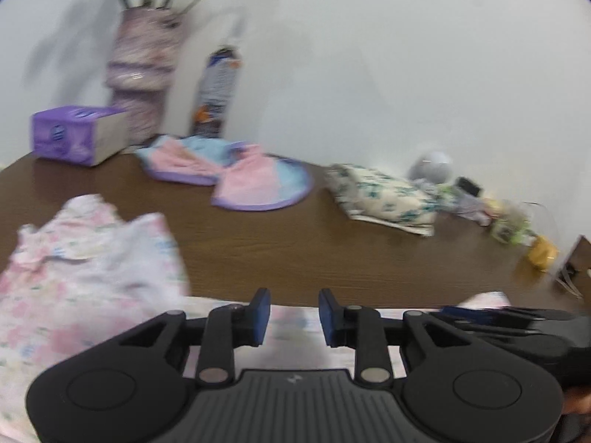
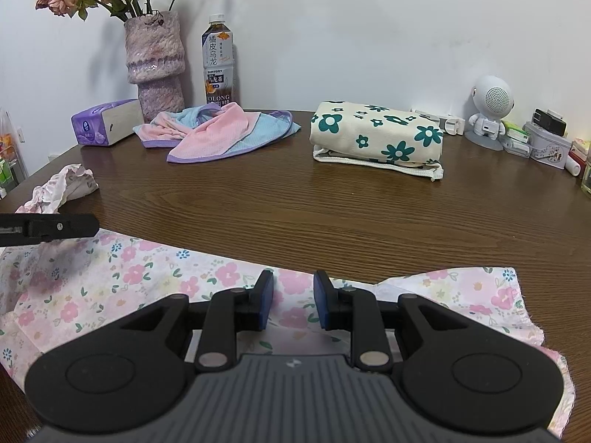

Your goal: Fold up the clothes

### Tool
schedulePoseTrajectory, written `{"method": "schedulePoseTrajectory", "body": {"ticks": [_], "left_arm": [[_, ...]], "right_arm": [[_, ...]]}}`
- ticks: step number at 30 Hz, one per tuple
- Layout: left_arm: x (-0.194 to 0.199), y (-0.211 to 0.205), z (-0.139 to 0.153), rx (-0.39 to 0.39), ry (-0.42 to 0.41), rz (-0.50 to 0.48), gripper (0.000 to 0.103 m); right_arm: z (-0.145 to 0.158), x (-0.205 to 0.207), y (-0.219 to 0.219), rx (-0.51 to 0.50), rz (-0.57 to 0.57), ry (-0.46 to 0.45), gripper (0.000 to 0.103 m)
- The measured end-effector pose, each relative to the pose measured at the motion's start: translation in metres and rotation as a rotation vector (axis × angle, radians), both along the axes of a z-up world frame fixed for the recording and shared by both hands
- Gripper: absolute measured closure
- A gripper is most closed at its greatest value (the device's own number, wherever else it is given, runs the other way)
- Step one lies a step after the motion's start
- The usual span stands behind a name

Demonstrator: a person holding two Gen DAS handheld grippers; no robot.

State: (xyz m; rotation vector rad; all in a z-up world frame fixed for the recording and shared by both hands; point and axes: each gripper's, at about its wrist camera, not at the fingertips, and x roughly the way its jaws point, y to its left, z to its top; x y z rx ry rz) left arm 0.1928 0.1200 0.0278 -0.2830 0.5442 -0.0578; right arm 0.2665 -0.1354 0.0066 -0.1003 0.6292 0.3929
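Left wrist view: one left gripper [image 1: 293,310], fingers spread and holding nothing, above one pink floral cotton garment [image 1: 85,277] on the brown wooden tabletop [image 1: 295,251]. Right wrist view: right gripper [image 2: 293,295], fingers apart over that garment, one folded cream flower-print cloth [image 2: 376,133] beyond.

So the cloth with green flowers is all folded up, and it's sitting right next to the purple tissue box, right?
Not quite. The folded cloth with green flowers sits far from the tissue box; the pink and blue towel lies between them. The right wrist view shows it.
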Motion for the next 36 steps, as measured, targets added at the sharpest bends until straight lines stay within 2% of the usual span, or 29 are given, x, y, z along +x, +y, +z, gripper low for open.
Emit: {"method": "schedulePoseTrajectory", "body": {"ticks": [3, 7, 13, 23, 27, 31, 34, 36], "left_arm": [[0.003, -0.027, 0.0, 0.002, 0.011, -0.054, 0.077], [0.005, -0.054, -0.012, 0.097, 0.067, -0.108, 0.077], [-0.008, -0.044, -0.017, 0.09, 0.071, -0.103, 0.076], [-0.018, -0.006, -0.017, 0.05, 0.072, -0.004, 0.077], [-0.018, -0.008, -0.016, 0.071, 0.073, -0.002, 0.076], [-0.018, -0.009, -0.016, 0.074, 0.073, -0.003, 0.076], [-0.018, -0.01, -0.017, 0.075, 0.072, -0.003, 0.076], [-0.019, -0.01, -0.017, 0.073, 0.072, -0.003, 0.076]], "right_arm": [[0.0, 0.0, 0.0, -0.002, 0.0, 0.0, 0.08], [0.0, 0.0, 0.0, -0.002, -0.001, 0.0, 0.08], [0.0, 0.0, 0.0, 0.0, -0.001, 0.002, 0.08], [0.0, 0.001, -0.002, 0.008, -0.005, 0.007, 0.08], [0.0, 0.001, -0.003, 0.016, -0.005, 0.007, 0.08], [0.013, -0.021, -0.009, 0.073, 0.016, -0.033, 0.079], [0.021, -0.044, -0.005, 0.05, 0.073, -0.066, 0.076], [0.016, -0.048, -0.003, 0.037, 0.103, -0.03, 0.076]]}}
